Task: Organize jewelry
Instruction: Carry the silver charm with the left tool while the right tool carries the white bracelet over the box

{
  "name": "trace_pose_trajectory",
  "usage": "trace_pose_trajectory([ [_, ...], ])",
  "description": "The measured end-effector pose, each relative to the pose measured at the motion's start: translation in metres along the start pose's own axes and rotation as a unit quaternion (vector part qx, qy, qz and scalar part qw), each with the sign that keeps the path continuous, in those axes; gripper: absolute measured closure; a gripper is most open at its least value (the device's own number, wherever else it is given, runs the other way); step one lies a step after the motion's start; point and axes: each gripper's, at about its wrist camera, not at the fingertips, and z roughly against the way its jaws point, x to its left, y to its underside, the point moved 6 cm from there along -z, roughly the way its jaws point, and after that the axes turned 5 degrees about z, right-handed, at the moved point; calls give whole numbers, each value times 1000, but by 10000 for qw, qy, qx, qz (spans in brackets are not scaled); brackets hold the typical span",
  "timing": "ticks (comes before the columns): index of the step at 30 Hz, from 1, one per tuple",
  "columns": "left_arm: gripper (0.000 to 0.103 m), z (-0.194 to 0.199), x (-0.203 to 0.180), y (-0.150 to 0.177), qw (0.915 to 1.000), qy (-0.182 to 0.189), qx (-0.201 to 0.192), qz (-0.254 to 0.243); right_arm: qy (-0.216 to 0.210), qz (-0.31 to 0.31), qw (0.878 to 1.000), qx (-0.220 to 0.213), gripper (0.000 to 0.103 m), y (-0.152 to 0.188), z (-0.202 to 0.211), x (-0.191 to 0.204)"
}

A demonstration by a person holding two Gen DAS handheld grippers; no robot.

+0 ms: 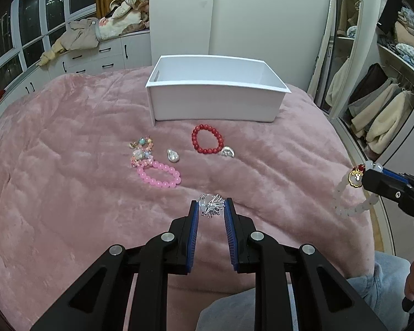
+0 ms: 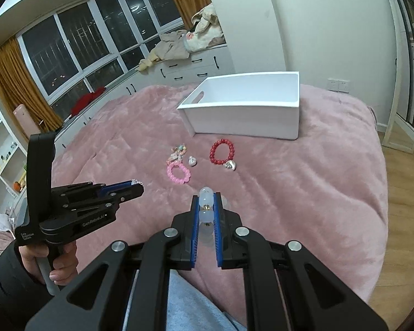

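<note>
Left tongs [image 1: 212, 207]: your left tongs are clamped on a silver brooch [image 1: 211, 205], spiky and tangled, pinched at the tips above the blanket [image 1: 69, 165].
Right tongs [image 2: 207, 207]: your right tongs are clamped on a white bracelet [image 2: 206, 197]; from the left camera its pale beads hang in a loop below the tips, with a gold-rimmed charm [image 1: 356, 178] and a red bead at the top.
Blanket: pink and plush, it covers the bed and carries all the loose pieces.
Pink bracelet [image 1: 159, 175]: it lies flat on the blanket, nearest to you of the loose pieces.
Pastel bracelet [image 1: 142, 150]: mixed pale beads, just beyond the pink bracelet and touching it.
Left pendant [image 1: 173, 155]: silver, beside the pastel bracelet on its right.
Red bracelet [image 1: 207, 138]: it lies flat to the right of that group, closer to the box [image 1: 215, 104].
Right pendant [image 1: 227, 151]: silver, touching the near right edge of the red bracelet.
Box: white and open-topped, it stands on the blanket beyond the jewelry, with a slot handle in its left wall; you cannot see its floor.
</note>
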Motion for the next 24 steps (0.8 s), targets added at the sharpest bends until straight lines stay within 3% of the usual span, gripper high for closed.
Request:
trace_pose_trajectory([
  [9, 79, -3, -6, -52, 9999, -88, -8, 86, 55, 198, 9998, 17, 93, -51, -12, -20],
  [24, 79, -70, 3, -187, 9995, -198, -214, 123, -251, 150, 9995, -125, 93, -158, -101, -85],
])
